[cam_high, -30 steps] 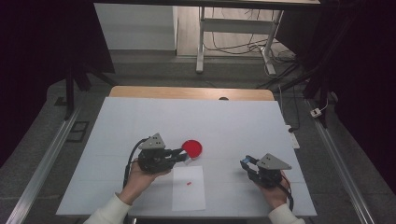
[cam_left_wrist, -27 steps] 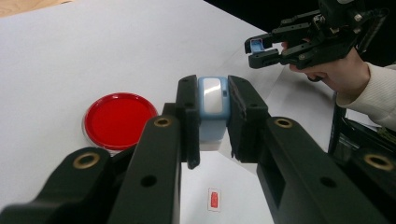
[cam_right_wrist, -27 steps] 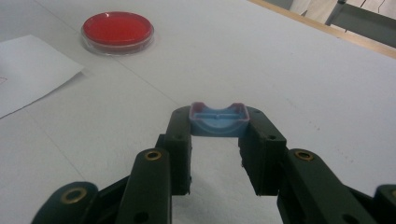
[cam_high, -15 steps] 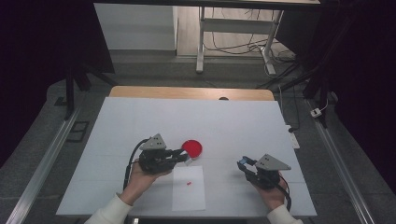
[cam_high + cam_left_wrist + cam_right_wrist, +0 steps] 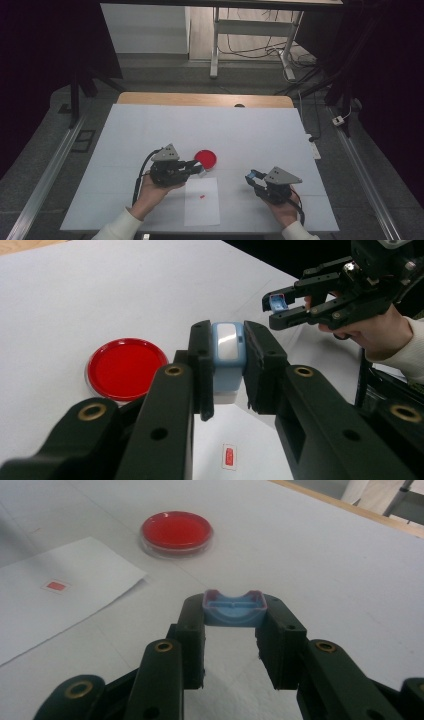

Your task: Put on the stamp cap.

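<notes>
My left gripper is shut on a light-blue block with a white face, held just above the table beside a red round dish. In the high view the left gripper sits left of centre, its tips next to the red dish. My right gripper is shut on a small blue cap with a curved notch. It hovers near the front right of the table, where the high view shows the right gripper. From the left gripper view the right gripper hangs farther off with the cap.
A white paper sheet with a small red mark lies at the front edge between the two hands. The white table top stretches back to a wooden strip. Table legs and cables stand behind.
The right gripper has shifted slightly left toward the paper. The left gripper has stayed put.
</notes>
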